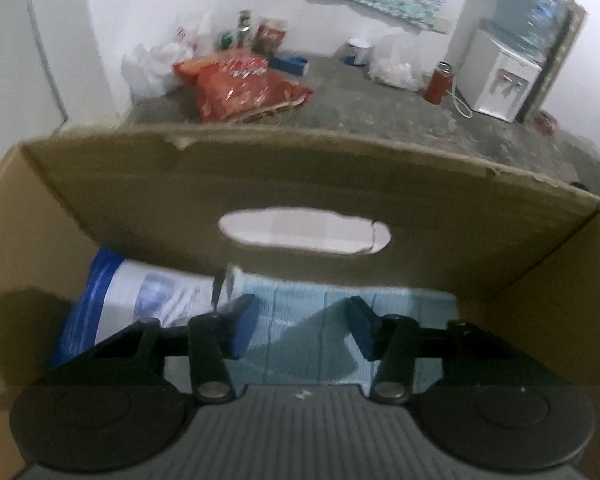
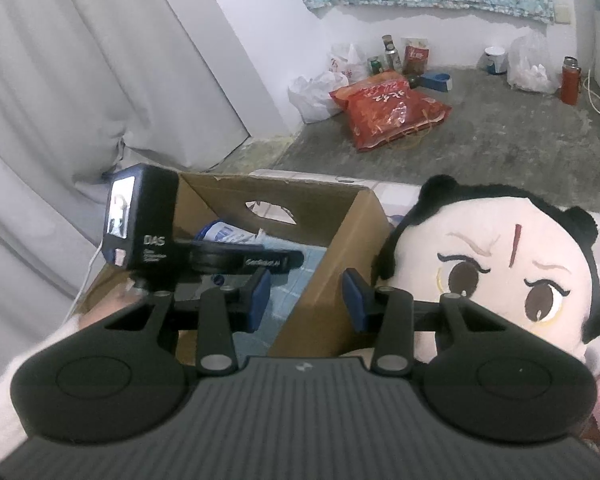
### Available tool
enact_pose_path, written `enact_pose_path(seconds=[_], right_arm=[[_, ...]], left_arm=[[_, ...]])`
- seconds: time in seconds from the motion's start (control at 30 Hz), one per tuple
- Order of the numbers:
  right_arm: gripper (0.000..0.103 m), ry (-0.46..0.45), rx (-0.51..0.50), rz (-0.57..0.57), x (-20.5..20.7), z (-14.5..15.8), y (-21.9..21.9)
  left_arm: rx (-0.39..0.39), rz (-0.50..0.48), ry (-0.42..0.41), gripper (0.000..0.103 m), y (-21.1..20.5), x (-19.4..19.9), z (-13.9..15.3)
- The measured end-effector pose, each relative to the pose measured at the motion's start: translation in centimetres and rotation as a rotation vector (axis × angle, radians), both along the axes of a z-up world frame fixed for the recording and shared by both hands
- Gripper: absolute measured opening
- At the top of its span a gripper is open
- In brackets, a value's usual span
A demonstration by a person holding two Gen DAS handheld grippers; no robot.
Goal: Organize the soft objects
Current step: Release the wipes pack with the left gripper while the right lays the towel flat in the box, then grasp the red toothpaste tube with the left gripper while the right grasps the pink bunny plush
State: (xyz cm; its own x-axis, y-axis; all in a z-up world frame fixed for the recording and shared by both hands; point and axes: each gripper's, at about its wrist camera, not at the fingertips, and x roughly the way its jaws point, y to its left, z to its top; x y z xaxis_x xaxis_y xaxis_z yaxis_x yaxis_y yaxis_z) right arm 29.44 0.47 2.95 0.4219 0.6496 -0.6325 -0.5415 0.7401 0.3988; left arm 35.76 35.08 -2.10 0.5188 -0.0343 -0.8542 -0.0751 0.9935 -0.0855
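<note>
An open cardboard box (image 1: 340, 184) with a cut-out handle holds a folded light blue cloth (image 1: 300, 320) and a blue and white packet (image 1: 140, 292). My left gripper (image 1: 300, 326) hangs inside the box just above the cloth, open, with nothing between its blue pads. In the right wrist view, the left tool's camera housing (image 2: 152, 232) sits over the box (image 2: 340, 240), held by a hand in a white sleeve. A big plush doll head (image 2: 500, 272) with black hair rests against the box's right side. My right gripper (image 2: 308, 300) is open, its fingers on either side of the box's near right wall, not pressing it.
Box and doll sit on a pale checked sheet (image 2: 400, 190). Beyond it on the grey floor lie red snack bags (image 2: 388, 108), white plastic bags (image 2: 316, 92), bottles, a red flask (image 2: 570, 80) and a water dispenser (image 1: 500, 76). A grey curtain (image 2: 80, 80) hangs at the left.
</note>
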Motion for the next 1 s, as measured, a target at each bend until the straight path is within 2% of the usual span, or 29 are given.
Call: enact_pose_path(seconds=[0.1,0.17,0.23,0.27,0.37,0.43,0.5,0.6,0.63,0.73,0.87,1.0], right_arm=[[0.040,-0.004,0.001,0.000,0.0,0.0,0.1],[0.040,-0.023,-0.006,-0.002,-0.2,0.3,0.1],[0.040,-0.038,-0.005,0.000,-0.4,0.6,-0.2],[0.040,-0.044,-0.006,-0.001,-0.6,0.8,-0.3],[0.040,-0.062,-0.011,-0.001,-1.1,1.2,-0.7],[0.040,-0.063,-0.008,-0.007,-1.3,1.5,-1.0],[0.040,-0.054,0.011,-0.021,-1.6,1.7,-1.6],[0.040,-0.052,0.030,-0.026,-2.5,3.0,-3.5],[0.040,-0.056,0.041,-0.026,-3.0,3.6,-4.5],[0.040,-0.087,0.065,-0.042,-5.0,5.6,-9.3],[0.040,-0.128,0.065,-0.103,-8.6,7.3,-18.0],[0.041,-0.129,0.004,-0.174,-11.7,7.0,-26.3]], left_arm=[[0.025,-0.024,-0.008,0.049,-0.5,0.4,0.0],[0.013,0.002,-0.016,0.047,-0.4,0.0,0.4],[0.067,-0.011,-0.047,0.046,-1.1,-1.3,1.3],[0.087,-0.032,-0.058,0.042,-1.7,-1.8,1.6],[0.043,-0.124,-0.020,0.039,-3.6,-3.0,1.3],[0.059,-0.146,0.019,0.045,-5.2,-2.5,0.0],[0.096,-0.123,-0.007,0.044,-5.9,-2.1,0.0],[0.058,-0.067,-0.004,0.045,-5.3,-2.6,1.7],[0.065,-0.059,-0.022,0.045,-5.1,-3.4,2.9],[0.123,-0.084,-0.094,0.056,-5.6,-7.4,7.5],[0.178,-0.170,-0.214,0.067,-8.6,-14.9,13.1],[0.118,-0.274,-0.274,0.070,-12.9,-20.4,15.1]])
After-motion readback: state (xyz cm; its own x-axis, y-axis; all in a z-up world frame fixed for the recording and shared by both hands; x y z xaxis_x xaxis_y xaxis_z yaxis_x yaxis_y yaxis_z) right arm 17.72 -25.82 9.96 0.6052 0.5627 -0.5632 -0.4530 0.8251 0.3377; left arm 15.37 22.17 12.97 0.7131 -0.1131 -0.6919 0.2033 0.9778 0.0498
